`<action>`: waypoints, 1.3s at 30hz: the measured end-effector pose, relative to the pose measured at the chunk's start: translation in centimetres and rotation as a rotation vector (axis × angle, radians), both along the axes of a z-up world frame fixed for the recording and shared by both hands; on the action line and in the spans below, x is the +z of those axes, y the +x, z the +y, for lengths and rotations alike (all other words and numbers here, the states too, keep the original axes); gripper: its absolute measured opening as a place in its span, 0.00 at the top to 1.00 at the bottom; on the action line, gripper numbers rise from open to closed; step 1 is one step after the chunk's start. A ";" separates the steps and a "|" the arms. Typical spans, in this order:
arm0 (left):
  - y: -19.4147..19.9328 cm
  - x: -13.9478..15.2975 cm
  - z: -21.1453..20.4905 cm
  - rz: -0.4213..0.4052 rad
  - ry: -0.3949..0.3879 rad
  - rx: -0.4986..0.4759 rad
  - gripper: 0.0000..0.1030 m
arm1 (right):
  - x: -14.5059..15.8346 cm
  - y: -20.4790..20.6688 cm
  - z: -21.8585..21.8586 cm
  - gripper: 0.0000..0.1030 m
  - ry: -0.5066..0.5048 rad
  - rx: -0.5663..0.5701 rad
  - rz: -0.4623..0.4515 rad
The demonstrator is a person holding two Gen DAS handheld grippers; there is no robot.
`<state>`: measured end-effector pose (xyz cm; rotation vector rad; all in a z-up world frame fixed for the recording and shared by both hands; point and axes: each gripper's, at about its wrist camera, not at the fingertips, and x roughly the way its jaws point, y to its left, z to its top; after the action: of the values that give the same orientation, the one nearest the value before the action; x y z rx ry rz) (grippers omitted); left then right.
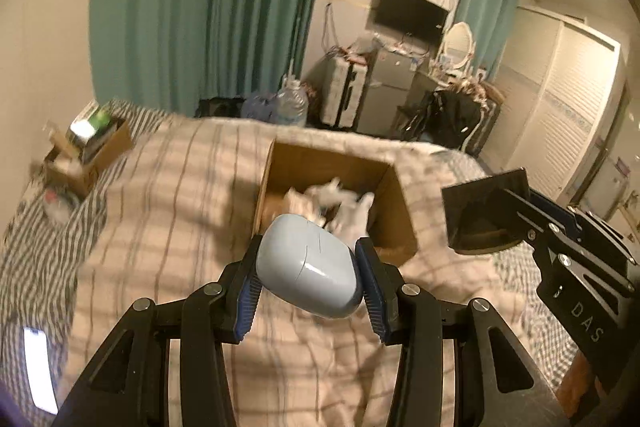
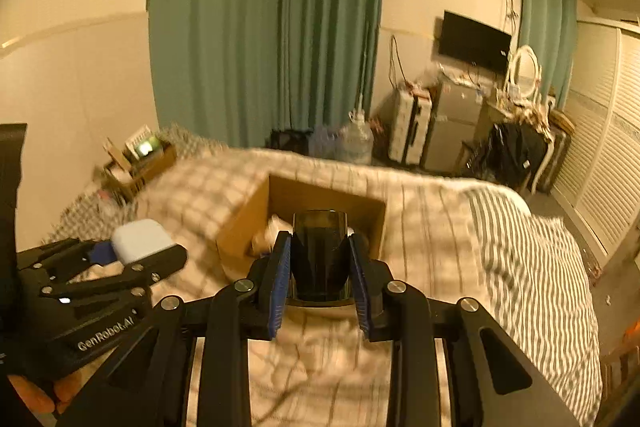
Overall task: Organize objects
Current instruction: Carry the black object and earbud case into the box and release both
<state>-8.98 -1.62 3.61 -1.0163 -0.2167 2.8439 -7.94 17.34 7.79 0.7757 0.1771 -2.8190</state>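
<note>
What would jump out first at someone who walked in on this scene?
Probably the two black claw-like tools held over the bed. The left gripper clamps a pale blue rounded case, and the right gripper clamps a dark glossy object. Just beyond them an open cardboard box sits on the checked blanket, already holding crumpled white things, with tall green curtains behind.

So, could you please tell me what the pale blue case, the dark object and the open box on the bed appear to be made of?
Pale blue case: probably hard plastic, smooth and slightly glossy, given its highlight and thin seam line.
Dark object: looks like glossy black plastic or tinted glass; reflections run down its curved face, but I cannot tell which.
Open box: brown cardboard, matte, with thin straight walls.
</note>
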 end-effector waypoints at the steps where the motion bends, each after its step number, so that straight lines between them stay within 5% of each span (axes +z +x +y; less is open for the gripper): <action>1: -0.6 0.6 0.0 0.006 0.001 -0.004 0.56 | 0.7 -0.5 -0.1 0.74 -0.003 0.006 0.012; 7: -5.4 2.8 0.2 0.026 -0.052 -0.012 0.56 | 3.6 -5.0 -0.6 0.74 -0.016 0.026 0.048; 12: -10.7 2.4 0.5 0.002 -0.075 -0.022 0.56 | 3.2 -10.4 -0.4 0.74 -0.039 0.031 0.018; 21: -19.2 -4.2 2.4 -0.103 -0.095 -0.062 0.56 | -3.3 -20.1 0.1 0.74 -0.077 0.027 -0.109; 27: -21.4 -8.6 2.8 -0.157 -0.096 -0.099 0.55 | -8.3 -22.9 1.2 0.73 -0.139 0.022 -0.181; 28: -21.6 -9.3 2.8 -0.167 -0.095 -0.104 0.53 | -8.8 -23.2 1.4 0.69 -0.144 0.017 -0.189; 31: -21.7 -9.7 2.6 -0.182 -0.083 -0.093 0.31 | -9.4 -23.0 1.8 0.38 -0.143 -0.014 -0.181; 32: -21.5 -9.5 2.5 -0.175 -0.073 -0.084 0.22 | -9.1 -22.8 2.2 0.38 -0.147 -0.023 -0.174; 39: -18.1 -3.8 3.0 -0.091 -0.111 -0.071 0.05 | -3.7 -19.4 3.7 0.23 -0.132 -0.095 -0.108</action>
<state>-27.07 1.36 -0.18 -1.1510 -0.0297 2.7757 -27.37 21.05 4.06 0.9258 -0.0645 -2.8322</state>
